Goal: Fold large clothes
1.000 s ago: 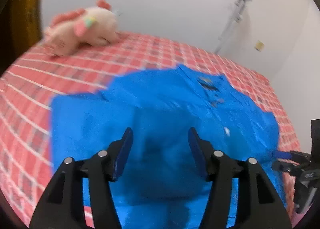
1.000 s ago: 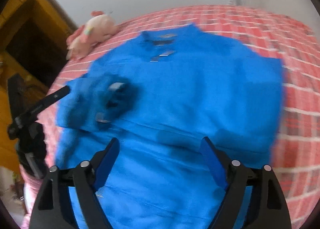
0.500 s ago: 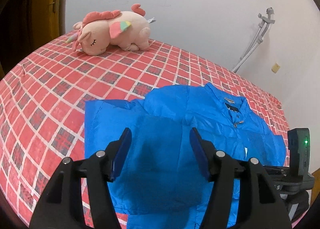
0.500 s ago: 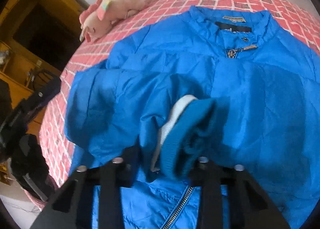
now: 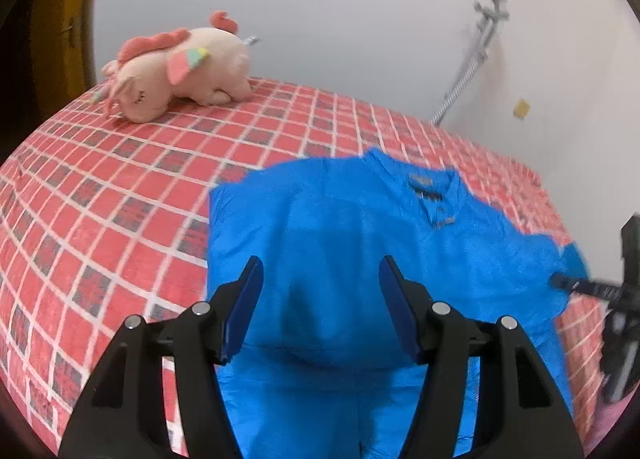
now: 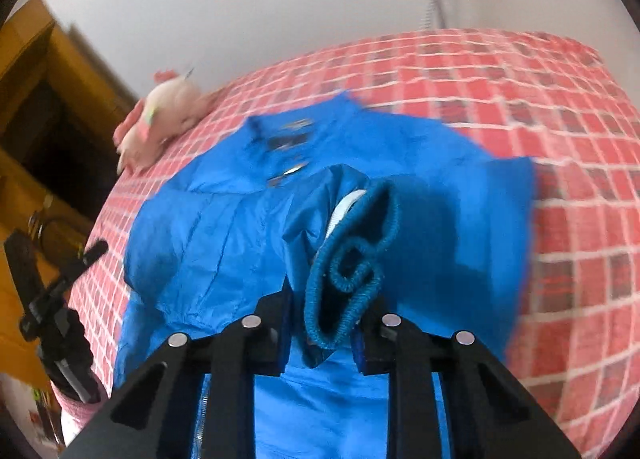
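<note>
I had the blue jacket (image 5: 360,243) lying front-up at mid-frame on the checked bed (image 5: 100,219). My right gripper (image 6: 324,335) had just closed, pinching the sleeve cuff (image 6: 352,259); my left gripper (image 5: 320,311) hung spread, empty (body folds all remained).

A bed (image 5: 120,195) covered by a red checked sheet with white lines and dark squares carries everything. A blue jacket (image 5: 360,243) lies spread flat on its near side, collar toward the far wall. A pink plush unicorn (image 5: 180,67) rests on its side at the far left corner, well apart from the jacket.
</note>
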Demonstrator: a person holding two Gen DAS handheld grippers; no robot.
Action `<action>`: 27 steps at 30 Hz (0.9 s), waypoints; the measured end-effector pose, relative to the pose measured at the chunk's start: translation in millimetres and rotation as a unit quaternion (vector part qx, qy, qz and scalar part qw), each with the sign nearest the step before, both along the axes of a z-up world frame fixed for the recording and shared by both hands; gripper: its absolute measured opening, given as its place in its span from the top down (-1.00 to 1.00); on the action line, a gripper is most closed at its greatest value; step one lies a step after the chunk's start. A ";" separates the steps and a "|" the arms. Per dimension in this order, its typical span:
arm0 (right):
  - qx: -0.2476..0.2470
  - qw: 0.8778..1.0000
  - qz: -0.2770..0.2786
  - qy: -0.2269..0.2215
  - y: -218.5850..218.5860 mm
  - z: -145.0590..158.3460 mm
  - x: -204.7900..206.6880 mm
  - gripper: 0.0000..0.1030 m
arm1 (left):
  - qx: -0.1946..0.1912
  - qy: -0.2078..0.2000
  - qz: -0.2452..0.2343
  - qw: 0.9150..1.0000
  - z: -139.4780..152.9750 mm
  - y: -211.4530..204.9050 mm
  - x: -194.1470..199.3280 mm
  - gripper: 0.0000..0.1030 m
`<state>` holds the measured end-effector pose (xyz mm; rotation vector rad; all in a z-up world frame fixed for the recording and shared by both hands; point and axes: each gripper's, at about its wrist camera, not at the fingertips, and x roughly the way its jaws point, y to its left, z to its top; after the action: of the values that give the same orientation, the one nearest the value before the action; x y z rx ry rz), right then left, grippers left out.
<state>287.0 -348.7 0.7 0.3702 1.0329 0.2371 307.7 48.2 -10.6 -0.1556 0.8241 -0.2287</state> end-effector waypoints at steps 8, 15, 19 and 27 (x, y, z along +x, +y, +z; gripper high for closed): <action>0.001 0.999 -0.025 0.038 -25.6 -38.4 0.3 0.53 | 0.038 0.068 -0.029 0.997 -54.5 -25.5 25.2 -0.16; 0.007 0.999 -0.026 0.031 -26.9 -42.1 -11.2 0.33 | 0.049 0.063 -0.029 0.996 -56.0 -25.9 20.3 -0.18; -0.062 0.997 -0.037 -0.024 -23.0 -8.1 -34.2 0.30 | 0.029 0.044 -0.027 0.998 -29.9 -23.1 4.1 -0.25; -0.105 0.993 -0.005 -0.050 8.7 -3.0 -36.5 0.29 | 0.044 0.036 -0.061 0.996 -27.3 -57.8 -13.3 -0.27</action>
<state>250.5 -340.0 -2.3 0.1699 0.9461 0.1351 294.5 -9.7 -38.0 -0.0297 0.9144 -0.3026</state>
